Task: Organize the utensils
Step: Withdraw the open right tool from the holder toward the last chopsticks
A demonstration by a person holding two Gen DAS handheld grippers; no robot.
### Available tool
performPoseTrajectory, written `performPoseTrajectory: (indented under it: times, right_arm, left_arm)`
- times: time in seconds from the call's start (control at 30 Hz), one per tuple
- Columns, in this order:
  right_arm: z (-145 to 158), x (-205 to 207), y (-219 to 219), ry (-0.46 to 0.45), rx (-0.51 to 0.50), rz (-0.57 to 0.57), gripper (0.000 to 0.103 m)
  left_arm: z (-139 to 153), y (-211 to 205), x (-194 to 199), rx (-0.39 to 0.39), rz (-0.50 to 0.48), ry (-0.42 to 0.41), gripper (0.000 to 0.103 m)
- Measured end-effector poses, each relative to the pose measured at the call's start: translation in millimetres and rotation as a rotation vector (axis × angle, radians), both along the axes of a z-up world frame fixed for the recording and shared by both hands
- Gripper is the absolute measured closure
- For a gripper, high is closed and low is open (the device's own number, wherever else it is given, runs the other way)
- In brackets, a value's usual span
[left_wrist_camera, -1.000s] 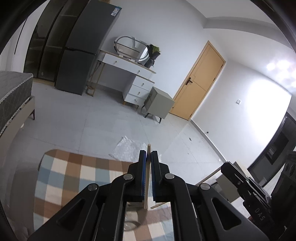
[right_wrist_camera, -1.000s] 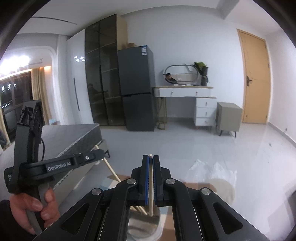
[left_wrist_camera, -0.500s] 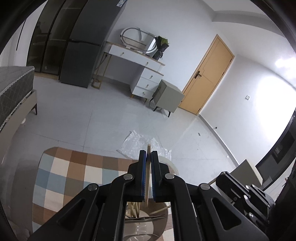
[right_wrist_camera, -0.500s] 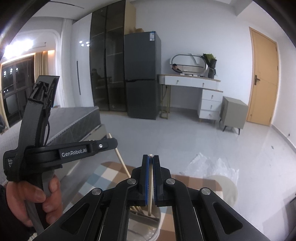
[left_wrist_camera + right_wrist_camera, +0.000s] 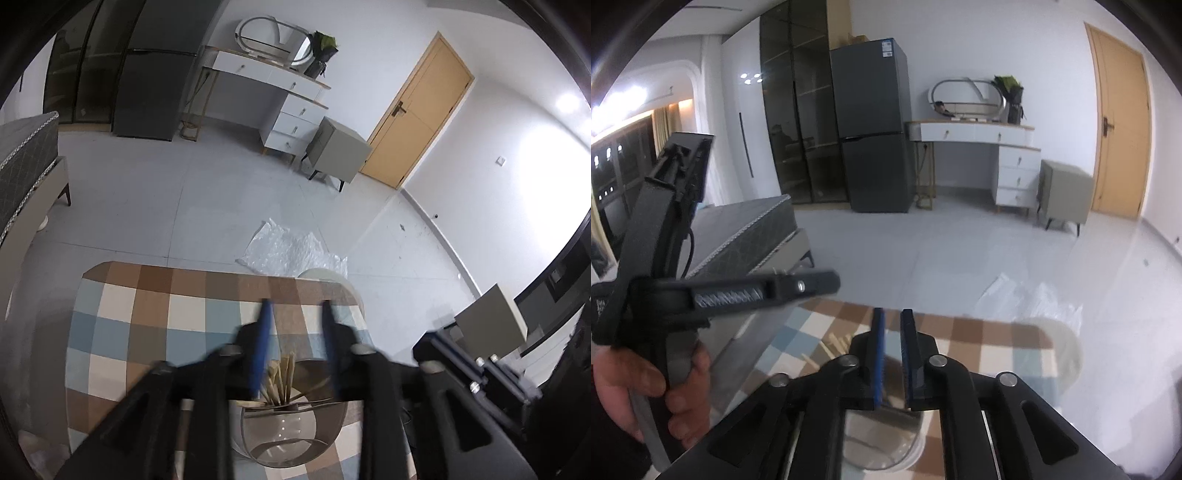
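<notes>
While both grippers are hanging over the cup (image 5: 291,428), I am seeing left (image 5: 295,314) and right (image 5: 892,321) jaws just opening, empty; chopsticks (image 5: 282,376) are standing inside it.

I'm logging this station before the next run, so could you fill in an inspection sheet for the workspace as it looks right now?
Surface: checkered cloth in brown, blue and cream covers the table.
Job's things: wooden chopsticks stand in a clear holder on the cloth.
Clutter: pale round plate at the table's far edge; crumpled clear plastic on the floor beyond.
Grippers: left tongs have just been opening, nothing between the pads; right tongs have just been opening slightly, gap empty.
Cables: one dark cable on the left tool.
Surroundings: fridge, white desk, door, bed.
</notes>
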State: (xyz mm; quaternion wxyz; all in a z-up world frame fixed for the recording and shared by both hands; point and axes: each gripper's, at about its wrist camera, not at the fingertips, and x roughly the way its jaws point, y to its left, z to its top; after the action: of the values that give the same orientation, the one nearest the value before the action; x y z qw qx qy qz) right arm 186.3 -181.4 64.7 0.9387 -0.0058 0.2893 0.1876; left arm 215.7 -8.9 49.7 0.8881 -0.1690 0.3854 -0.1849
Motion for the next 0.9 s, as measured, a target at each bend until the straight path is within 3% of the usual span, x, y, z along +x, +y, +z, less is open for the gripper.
performPoseTrajectory:
  times: [0.03, 0.07, 0.2, 0.3, 0.4, 0.47, 0.67, 0.9]
  right_arm:
    - [-0.4, -1.0, -0.9, 0.004, 0.003, -0.003, 0.087]
    - [-2.1, -4.9, -3.5, 0.009, 0.007, -0.007, 0.086]
    - [-5.7, -20.1, -12.6, 0.031, 0.028, -0.019, 0.083]
    - [-7.5, -32.6, -18.0, 0.051, 0.047, -0.025, 0.08]
    - [-5.4, -46.6, -20.9, 0.051, 0.062, -0.037, 0.075]
    - [-4.0, -56.1, -22.0, 0.04, 0.074, -0.042, 0.064]
    - [2.4, -82.8, -27.5, 0.011, 0.111, -0.053, 0.042]
    - [6.6, -116.7, -29.5, -0.032, 0.173, -0.025, 0.035]
  left_arm:
    - [2.9, 3.0, -3.3, 0.002, 0.02, -0.008, 0.056]
    - [4.5, 5.3, -6.2, 0.007, 0.04, -0.014, 0.05]
    - [14.1, 15.7, -19.2, 0.002, 0.085, -0.023, 0.044]
    - [19.6, 18.6, -29.2, 0.04, 0.117, -0.036, 0.042]
    - [25.3, 20.6, -42.8, 0.067, 0.139, -0.054, 0.032]
    - [27.9, 23.0, -52.1, 0.09, 0.171, -0.068, 0.026]
    - [27.2, 22.5, -78.0, 0.155, 0.203, -0.089, 0.021]
    - [15.5, 27.4, -118.4, 0.203, 0.269, -0.102, 0.02]
